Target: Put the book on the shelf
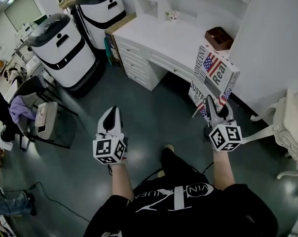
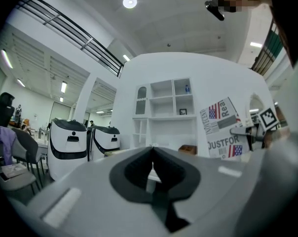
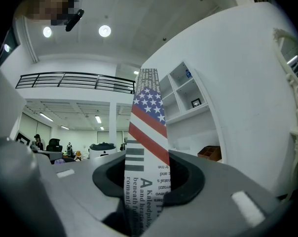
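Note:
A book (image 1: 213, 75) with a newspaper-print cover and American flags stands upright in my right gripper (image 1: 214, 113), whose jaws are shut on its lower edge. In the right gripper view the book (image 3: 146, 132) rises edge-on from between the jaws of the right gripper (image 3: 146, 157). The white shelf unit (image 3: 186, 90) stands ahead, above a white desk; it also shows in the left gripper view as the shelf (image 2: 164, 102), with the book (image 2: 223, 127) to its right. My left gripper (image 1: 111, 125) hovers over the floor, shut and holding nothing, its tips of the left gripper (image 2: 152, 152) meeting.
A white desk (image 1: 159, 38) with drawers carries a brown box (image 1: 219, 37). Two white-and-black machines (image 1: 60, 48) stand at the left. A chair with a purple cloth (image 1: 25, 107) is at far left. An ornate white table (image 1: 294, 127) stands at right, by a white wall (image 1: 272, 48).

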`<state>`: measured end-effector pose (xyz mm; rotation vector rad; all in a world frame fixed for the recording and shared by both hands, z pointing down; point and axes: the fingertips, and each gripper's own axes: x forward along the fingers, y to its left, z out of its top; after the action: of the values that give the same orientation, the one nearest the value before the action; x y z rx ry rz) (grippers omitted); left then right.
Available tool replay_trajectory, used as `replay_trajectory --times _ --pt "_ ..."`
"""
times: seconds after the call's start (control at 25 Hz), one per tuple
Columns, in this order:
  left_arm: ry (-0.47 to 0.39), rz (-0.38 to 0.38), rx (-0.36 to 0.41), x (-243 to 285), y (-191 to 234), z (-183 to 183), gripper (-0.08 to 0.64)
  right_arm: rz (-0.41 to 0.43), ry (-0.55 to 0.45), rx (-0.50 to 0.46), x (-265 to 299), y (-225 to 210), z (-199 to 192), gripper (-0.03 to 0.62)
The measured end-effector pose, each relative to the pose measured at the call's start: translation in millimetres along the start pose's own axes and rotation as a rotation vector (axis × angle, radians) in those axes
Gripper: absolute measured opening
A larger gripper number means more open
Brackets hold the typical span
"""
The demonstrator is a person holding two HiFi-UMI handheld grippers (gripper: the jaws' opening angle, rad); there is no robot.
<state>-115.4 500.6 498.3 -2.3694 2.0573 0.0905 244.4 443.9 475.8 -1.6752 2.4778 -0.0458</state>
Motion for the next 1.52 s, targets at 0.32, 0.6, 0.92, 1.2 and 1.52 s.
replay_trajectory --times 0.32,0.6,0.92,1.2,1.52 --pt "-0.018 0.015 -0.024 70 35 8 0.000 0.012 -0.021 -0.008 77 -6 -3 0.156" --pt "-0.048 -0.038 -0.009 157 57 30 0.000 -0.014 -0.038 -0.001 154 -21 0 0.158" --pt "-0.019 -0.079 -0.006 253 79 33 0.000 -0.035 -0.039 0.008 246 -43 2 0.158" --pt "-0.018 -0.114 0.018 289 86 36 0.000 -0.043 -0.084 0.018 280 -48 4 0.157" --pt "-0.031 -0.087 0.001 362 109 46 0.000 -0.025 -0.083 0.019 362 -65 12 0.158"
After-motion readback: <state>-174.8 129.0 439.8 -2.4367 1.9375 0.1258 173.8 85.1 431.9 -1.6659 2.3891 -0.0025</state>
